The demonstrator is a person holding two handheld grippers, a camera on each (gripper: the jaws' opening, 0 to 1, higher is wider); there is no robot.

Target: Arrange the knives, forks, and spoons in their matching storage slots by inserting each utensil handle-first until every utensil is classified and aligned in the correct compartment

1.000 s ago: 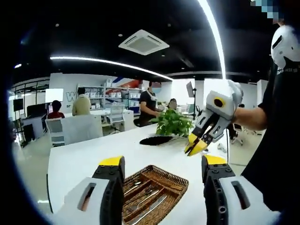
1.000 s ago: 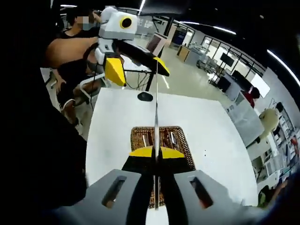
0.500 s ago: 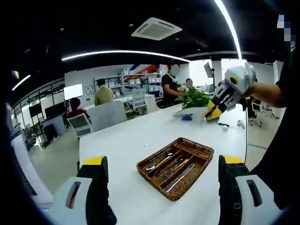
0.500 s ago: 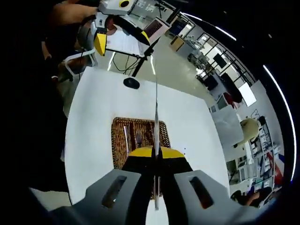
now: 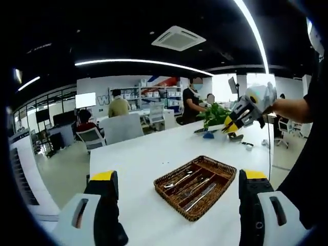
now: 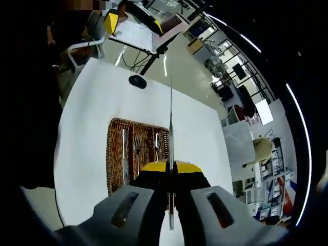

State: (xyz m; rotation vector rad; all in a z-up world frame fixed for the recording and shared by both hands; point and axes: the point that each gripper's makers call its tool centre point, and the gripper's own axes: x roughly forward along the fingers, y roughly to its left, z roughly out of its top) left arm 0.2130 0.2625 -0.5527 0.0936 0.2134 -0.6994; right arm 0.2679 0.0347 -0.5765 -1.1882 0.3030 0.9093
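Compared with a second ago, both my hands have lifted away from the white table [image 5: 138, 154], so the wicker tray [image 5: 197, 206] now sits small and whole between my left jaws instead of crowding the bottom of that view.

My right gripper [image 6: 170, 165] is clenched on a knife [image 6: 170, 123], blade edge-on, running straight up past the jaw tips over the tray [image 6: 111, 159]. My left gripper [image 5: 179, 177] is released, jaws wide apart, holding nothing and touching nothing.

The left gripper view shows the tray near the table's near edge, cutlery lying in its lengthwise slots, with the right gripper [image 5: 231, 124] held high beyond the table's far right corner, my forearm [image 5: 292, 108] reaching out to it. The right gripper view looks down on the tray instead: a fork [image 6: 137, 154] and a spoon [image 6: 157, 146] lie in separate slots, and a dark round object [image 6: 137, 81] rests near the far edge.
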